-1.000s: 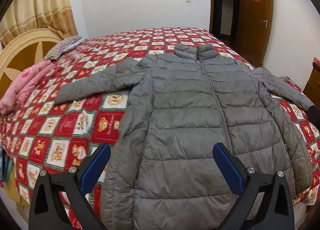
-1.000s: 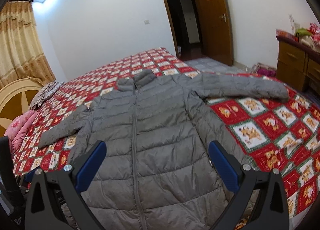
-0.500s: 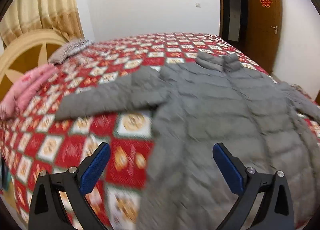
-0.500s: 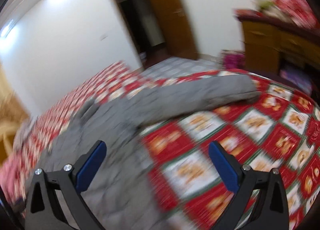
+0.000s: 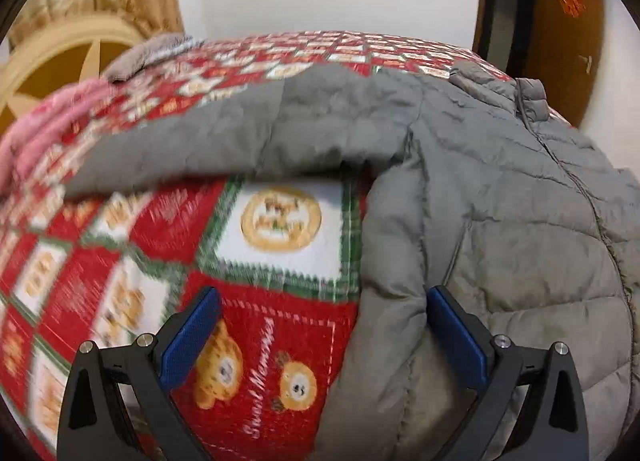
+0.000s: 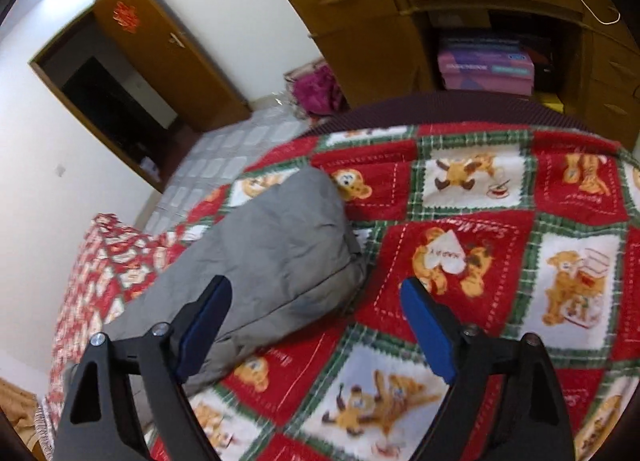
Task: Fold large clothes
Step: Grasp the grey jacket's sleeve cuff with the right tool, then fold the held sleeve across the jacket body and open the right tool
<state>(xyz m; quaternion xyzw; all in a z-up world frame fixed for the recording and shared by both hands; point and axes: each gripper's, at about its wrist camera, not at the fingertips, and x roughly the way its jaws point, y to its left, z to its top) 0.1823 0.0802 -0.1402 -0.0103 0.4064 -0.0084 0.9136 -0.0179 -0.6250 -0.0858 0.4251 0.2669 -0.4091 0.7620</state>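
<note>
A grey quilted puffer jacket (image 5: 500, 197) lies face up on a bed with a red patchwork bedspread (image 5: 132, 229). In the left wrist view its left sleeve (image 5: 248, 133) stretches out to the left. My left gripper (image 5: 320, 301) is open, low over the jacket's left side edge below the armpit, holding nothing. In the right wrist view the jacket's other sleeve (image 6: 272, 253) ends at its cuff near the bed's edge. My right gripper (image 6: 316, 293) is open, close over that cuff, holding nothing.
A pink folded cloth (image 5: 44, 129) and a cream headboard (image 5: 68, 61) are at the far left. A wooden dresser (image 6: 460, 21) with pink boxes (image 6: 486, 67) stands beyond the bed. An open brown door (image 6: 160, 61) and tiled floor (image 6: 224, 157) lie beyond.
Both grippers have come down close to the bed. The left moved to the jacket's left side edge. The right swung right to the far sleeve's cuff.
</note>
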